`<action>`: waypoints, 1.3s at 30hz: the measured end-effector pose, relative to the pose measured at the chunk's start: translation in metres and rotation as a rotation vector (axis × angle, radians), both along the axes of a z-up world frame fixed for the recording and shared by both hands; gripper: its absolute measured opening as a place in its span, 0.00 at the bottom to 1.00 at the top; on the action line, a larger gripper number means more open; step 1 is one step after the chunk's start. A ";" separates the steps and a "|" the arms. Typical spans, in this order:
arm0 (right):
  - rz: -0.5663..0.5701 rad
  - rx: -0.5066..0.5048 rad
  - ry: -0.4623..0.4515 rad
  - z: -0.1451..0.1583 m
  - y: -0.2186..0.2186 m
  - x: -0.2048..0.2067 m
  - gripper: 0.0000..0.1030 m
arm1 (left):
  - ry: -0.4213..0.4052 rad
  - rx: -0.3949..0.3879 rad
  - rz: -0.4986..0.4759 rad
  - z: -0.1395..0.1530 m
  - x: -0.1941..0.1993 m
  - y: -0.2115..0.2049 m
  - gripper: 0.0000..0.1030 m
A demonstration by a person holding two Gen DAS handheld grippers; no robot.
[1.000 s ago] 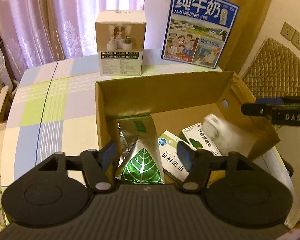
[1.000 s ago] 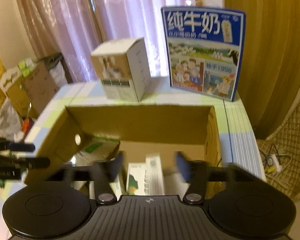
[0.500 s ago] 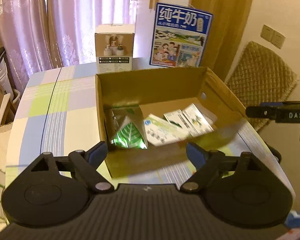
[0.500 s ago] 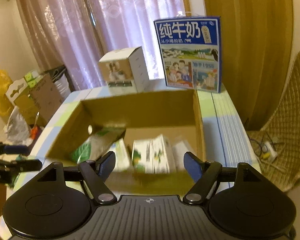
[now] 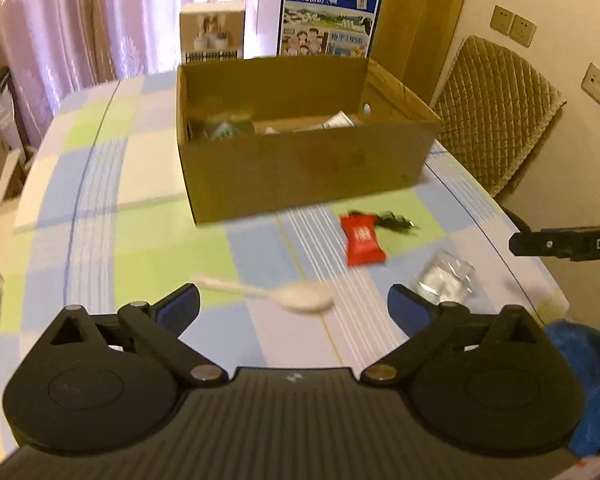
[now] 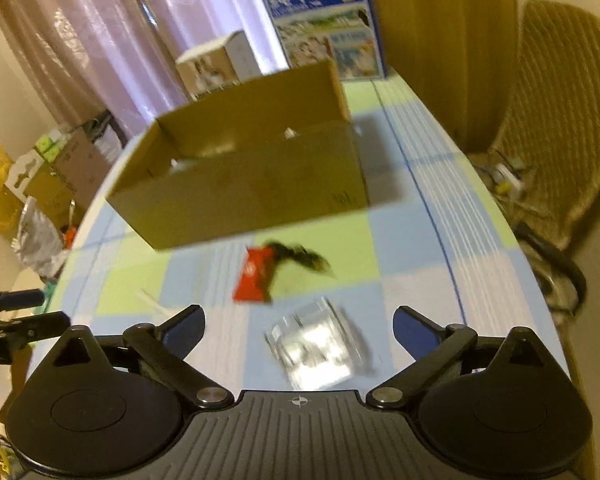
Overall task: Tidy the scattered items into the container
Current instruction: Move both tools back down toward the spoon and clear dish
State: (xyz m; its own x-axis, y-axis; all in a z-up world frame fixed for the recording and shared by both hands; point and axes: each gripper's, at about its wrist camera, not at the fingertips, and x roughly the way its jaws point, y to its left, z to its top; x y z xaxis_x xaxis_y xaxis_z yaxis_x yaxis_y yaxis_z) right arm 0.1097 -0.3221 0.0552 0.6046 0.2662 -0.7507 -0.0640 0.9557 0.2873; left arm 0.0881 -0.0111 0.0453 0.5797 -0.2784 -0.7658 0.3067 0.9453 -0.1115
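While both hand-held grippers spread wide and empty, the white spoon [image 5: 288,295] lies crosswise, bowl rightward.

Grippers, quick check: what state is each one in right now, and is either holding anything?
Left gripper: jaws opening wide, empty; white spoon lies on the table below.
Right gripper: jaws opening wide, empty; clear packet below.

We are looking across a checked surface [image 5: 148,184] toward a blue milk carton [image 5: 329,12] standing beside a small white product box [image 5: 212,32], pink curtains [image 5: 60,20] hanging behind them, while a quilted chair [image 5: 496,108] is sitting at the right beneath wall sockets [image 5: 514,31].
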 end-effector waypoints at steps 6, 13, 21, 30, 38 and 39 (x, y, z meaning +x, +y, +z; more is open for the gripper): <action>0.018 -0.046 0.017 -0.014 0.003 -0.024 0.97 | 0.039 -0.034 0.056 -0.025 -0.035 -0.001 0.96; 0.073 -0.124 0.036 -0.029 0.018 -0.025 0.97 | 0.060 -0.035 0.064 -0.046 -0.054 -0.004 0.96; 0.092 -0.140 0.050 -0.035 0.020 -0.024 0.97 | 0.048 -0.027 0.083 -0.056 -0.057 -0.004 0.96; 0.131 -0.082 0.125 -0.039 0.014 -0.001 0.97 | 0.082 -0.043 0.064 -0.053 -0.048 0.001 0.96; 0.257 -0.181 0.157 -0.054 0.025 0.036 0.97 | 0.064 0.059 -0.014 -0.048 -0.016 0.008 0.96; 0.267 -0.183 0.166 -0.057 0.026 0.040 0.97 | 0.061 0.074 -0.031 -0.048 -0.011 0.008 0.96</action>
State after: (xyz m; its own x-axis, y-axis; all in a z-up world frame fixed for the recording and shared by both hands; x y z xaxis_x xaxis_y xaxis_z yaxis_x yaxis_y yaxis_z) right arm 0.1502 -0.2962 -0.0015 0.3981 0.2503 -0.8825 -0.2853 0.9481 0.1402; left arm 0.0775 -0.0031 -0.0027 0.5236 -0.2366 -0.8184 0.3308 0.9418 -0.0607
